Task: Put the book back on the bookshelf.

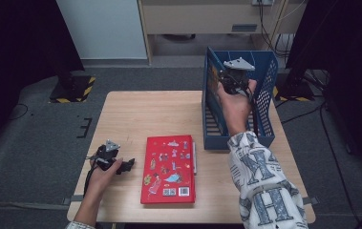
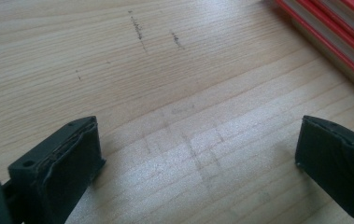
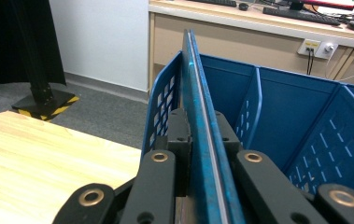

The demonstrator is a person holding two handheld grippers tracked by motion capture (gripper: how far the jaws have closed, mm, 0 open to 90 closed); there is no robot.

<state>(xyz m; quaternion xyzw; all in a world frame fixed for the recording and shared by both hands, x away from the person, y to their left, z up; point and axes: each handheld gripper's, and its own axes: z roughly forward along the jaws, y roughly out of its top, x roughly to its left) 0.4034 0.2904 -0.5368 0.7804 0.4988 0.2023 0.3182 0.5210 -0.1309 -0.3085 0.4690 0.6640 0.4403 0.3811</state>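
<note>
My right claw (image 3: 202, 140) is pinching a thin blue book (image 3: 198, 107) on edge, upright inside the blue file rack (image 1: 264, 95) at the bench's (image 1: 135, 114) far right. My left claw (image 2: 198, 158) rests low over bare wood near the front left corner, jaws spread wide with nothing between them. A red book (image 1: 169, 169) lies flat just beside it, cover up.
</note>
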